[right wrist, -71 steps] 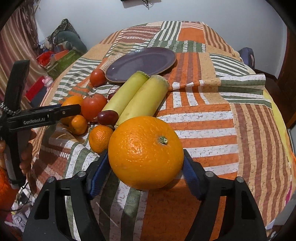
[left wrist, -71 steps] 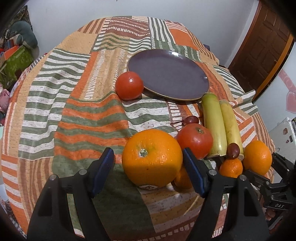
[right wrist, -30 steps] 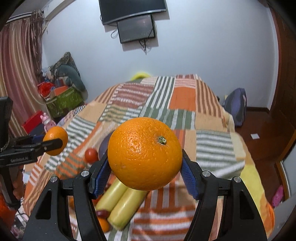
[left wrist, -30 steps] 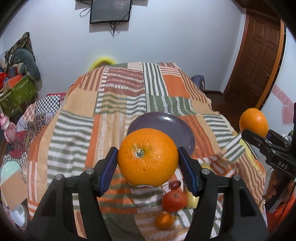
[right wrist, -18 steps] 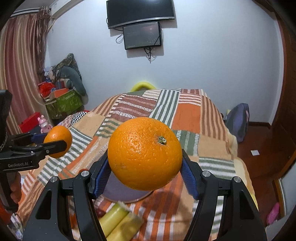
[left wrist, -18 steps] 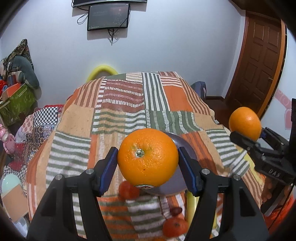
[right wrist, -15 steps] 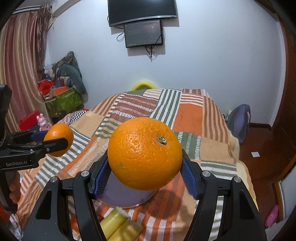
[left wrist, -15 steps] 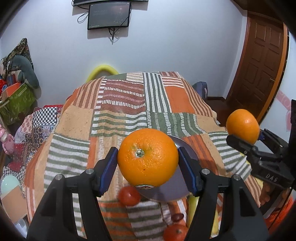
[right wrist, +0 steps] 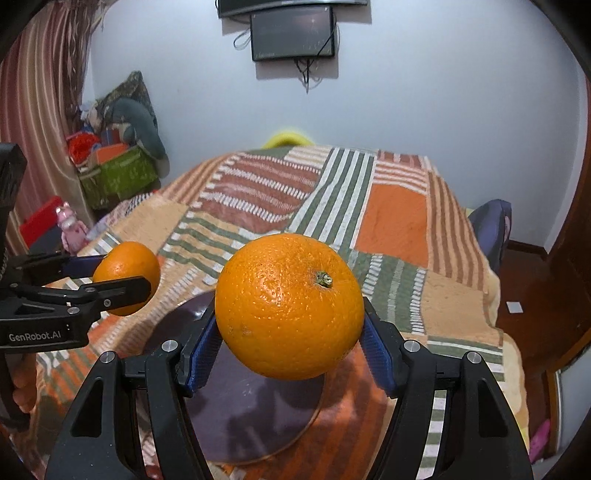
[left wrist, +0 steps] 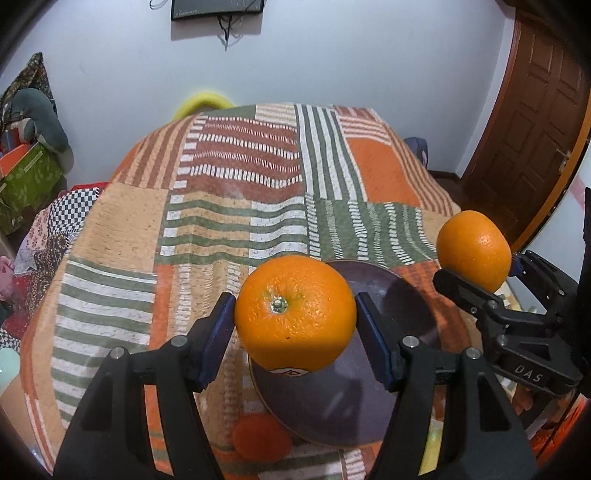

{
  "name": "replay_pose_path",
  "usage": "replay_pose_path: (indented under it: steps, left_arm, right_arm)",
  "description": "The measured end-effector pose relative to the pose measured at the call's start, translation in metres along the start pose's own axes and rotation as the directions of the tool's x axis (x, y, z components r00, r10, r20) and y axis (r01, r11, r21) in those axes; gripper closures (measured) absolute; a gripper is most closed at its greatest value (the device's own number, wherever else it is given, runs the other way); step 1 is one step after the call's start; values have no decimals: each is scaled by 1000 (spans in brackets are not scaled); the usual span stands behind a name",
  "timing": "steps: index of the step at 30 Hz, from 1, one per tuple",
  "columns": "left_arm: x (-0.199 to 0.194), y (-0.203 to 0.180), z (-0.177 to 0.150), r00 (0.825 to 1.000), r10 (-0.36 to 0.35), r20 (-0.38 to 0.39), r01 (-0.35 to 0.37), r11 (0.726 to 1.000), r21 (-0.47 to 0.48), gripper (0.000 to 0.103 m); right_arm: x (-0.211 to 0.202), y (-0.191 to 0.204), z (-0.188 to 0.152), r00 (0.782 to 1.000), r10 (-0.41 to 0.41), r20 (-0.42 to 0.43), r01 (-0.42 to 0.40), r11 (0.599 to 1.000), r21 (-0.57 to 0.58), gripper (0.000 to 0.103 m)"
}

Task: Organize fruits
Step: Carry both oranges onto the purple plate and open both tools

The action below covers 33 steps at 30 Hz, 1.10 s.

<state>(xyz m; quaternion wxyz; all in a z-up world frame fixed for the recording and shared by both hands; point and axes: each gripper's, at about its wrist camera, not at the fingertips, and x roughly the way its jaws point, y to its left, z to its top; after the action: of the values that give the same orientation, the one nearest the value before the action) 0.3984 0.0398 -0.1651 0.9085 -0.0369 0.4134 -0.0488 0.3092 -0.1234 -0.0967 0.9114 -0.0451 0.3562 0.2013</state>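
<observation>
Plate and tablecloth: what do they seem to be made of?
Plate: probably glazed ceramic or stoneware, though the look leaves it open. It is dark purple with a soft sheen and a thin tan rim where the colour stops.
Tablecloth: woven or quilted fabric, matte. Striped patches in orange, green and brown show a nubbly texture, and it drapes over the edges.

In the left wrist view, the orange point(left wrist: 295, 314) covers the purple plate point(left wrist: 399, 306) at its ten o'clock side, and the gripper's arms hide the plate's lower rim. A blurred red fruit point(left wrist: 261, 435) sits at six o'clock, partly behind the plate edge; its kind cannot be told. In the right wrist view, a hand point(right wrist: 22, 384) at nine o'clock is cut off by the picture's edge. The screen point(right wrist: 293, 35) at twelve o'clock shows nothing readable.
</observation>
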Motion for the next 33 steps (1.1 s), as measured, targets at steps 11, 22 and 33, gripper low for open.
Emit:
replay_pose_path:
  steps: [11, 22, 33]
  left_arm:
    - [55, 3, -5, 994, -14, -109, 12, 1000, -14, 38]
    - [78, 1, -7, 989, -8, -148, 6, 1000, -13, 38]
    - [51, -7, -3, 997, 16, -78, -13, 999, 34, 25]
  right_arm:
    - [44, 2, -7, 995, 16, -100, -20, 999, -40, 38]
    - [73, 1, -23, 980, 16, -199, -31, 997, -74, 37]
    - [67, 4, -23, 975, 17, -222, -38, 995, -90, 16]
